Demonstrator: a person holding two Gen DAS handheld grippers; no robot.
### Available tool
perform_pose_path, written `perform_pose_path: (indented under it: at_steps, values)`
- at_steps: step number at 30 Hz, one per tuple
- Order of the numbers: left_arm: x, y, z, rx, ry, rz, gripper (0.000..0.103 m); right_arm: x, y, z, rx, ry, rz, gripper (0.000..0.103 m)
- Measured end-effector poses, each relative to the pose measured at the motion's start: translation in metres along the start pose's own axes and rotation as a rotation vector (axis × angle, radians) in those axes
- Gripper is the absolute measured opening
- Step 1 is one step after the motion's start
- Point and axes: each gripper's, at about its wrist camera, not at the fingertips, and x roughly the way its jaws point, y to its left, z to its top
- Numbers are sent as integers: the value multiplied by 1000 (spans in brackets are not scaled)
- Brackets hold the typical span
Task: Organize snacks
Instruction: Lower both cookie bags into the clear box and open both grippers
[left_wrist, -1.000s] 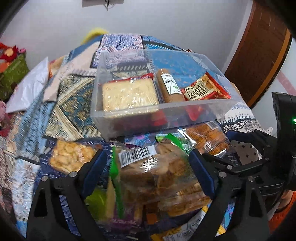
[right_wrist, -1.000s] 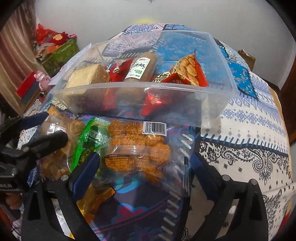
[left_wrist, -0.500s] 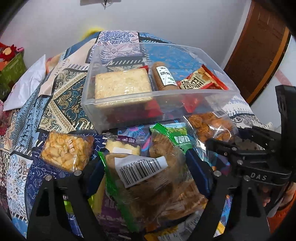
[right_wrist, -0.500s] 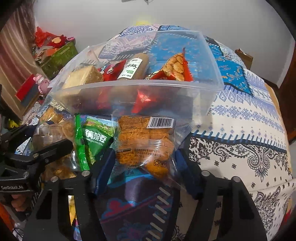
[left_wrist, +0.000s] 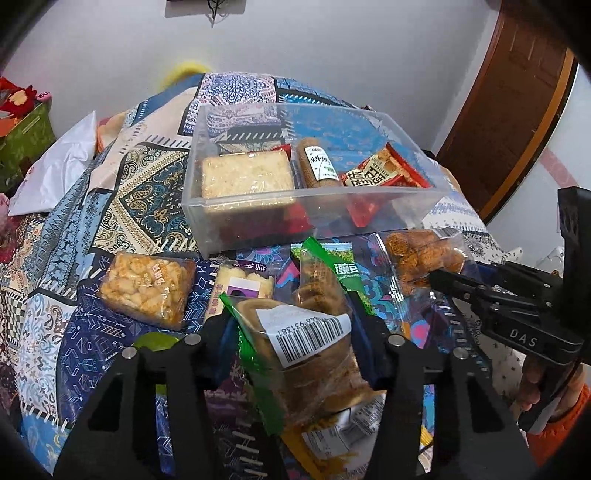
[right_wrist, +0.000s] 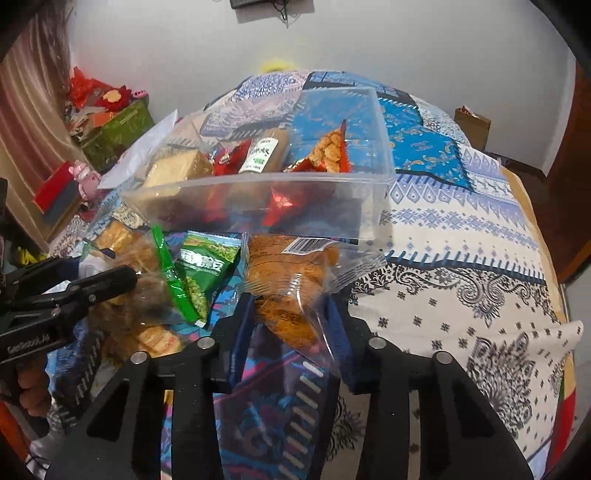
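- The left gripper (left_wrist: 291, 325) is clenched on a clear cookie pack (left_wrist: 310, 343) with a green seam and a barcode label; the pack sits between the two blue pads, pressed from both sides, and extends forward past the fingertips.
- The right gripper (right_wrist: 290, 310) is clenched on a clear pack of orange fried snacks (right_wrist: 291, 280); the lower part of that pack lies between the fingers, and its barcode end projects forward toward the bin.
- Both packs are held just in front of the near wall of the clear plastic bin (left_wrist: 258, 218), which stands on the patterned bedspread (right_wrist: 461, 258).
- The bin holds a pale square cake (left_wrist: 245, 175) at its left end, a brown biscuit roll (left_wrist: 317, 164) in the middle, and a red snack bag (left_wrist: 384, 173) at its right end.
- A green pea packet (right_wrist: 205, 267) lies on the bedspread between the two grippers.
- A puffed-rice bar pack (left_wrist: 146, 290) and a small purple-label pack (left_wrist: 242, 286) lie near the bin's front left corner, left of the left gripper.
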Motion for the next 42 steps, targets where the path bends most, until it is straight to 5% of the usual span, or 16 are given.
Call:
perform_pose_path:
  at_steps: [21,42]
  values:
    - [-63,-10,31,33,-195,5,50,-54,11,30,-14,-177,26,34]
    - [-15,20,121,22,-274,79,50,-5,17,104,-21,-225,33,34]
